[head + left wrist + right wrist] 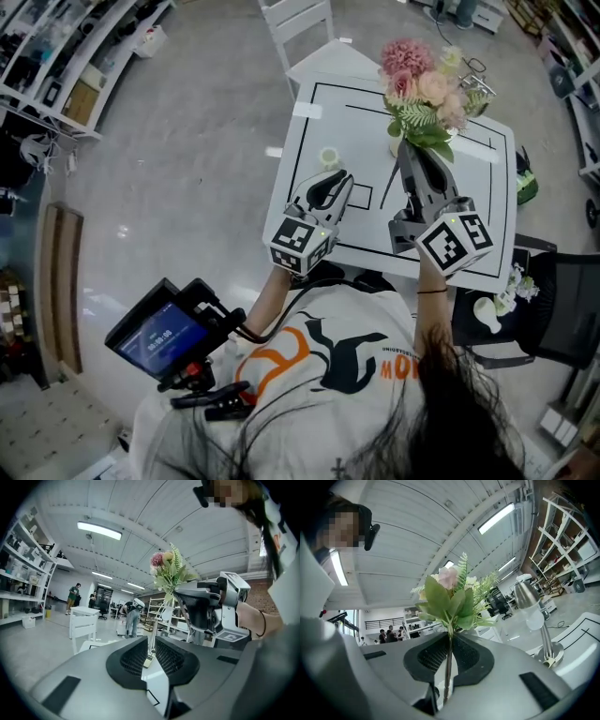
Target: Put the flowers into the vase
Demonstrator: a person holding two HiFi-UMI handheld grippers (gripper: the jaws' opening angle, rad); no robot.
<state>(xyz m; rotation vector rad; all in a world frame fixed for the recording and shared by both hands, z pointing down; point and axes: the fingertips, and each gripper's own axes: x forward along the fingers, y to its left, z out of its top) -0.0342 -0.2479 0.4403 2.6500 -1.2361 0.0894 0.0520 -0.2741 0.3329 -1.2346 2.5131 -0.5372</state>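
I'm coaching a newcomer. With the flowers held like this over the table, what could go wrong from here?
The right gripper pinches the flowers only by their thin stems, so the heavy heads could swing or slip. What seems to be the vase looks small against the wide bunch; stems could miss it, or the shut, empty left gripper beside it might knock it over.

My right gripper [449,644] is matt grey plastic; the flowers [451,599] look smooth, waxy plastic; the table [311,161] is glossy white.
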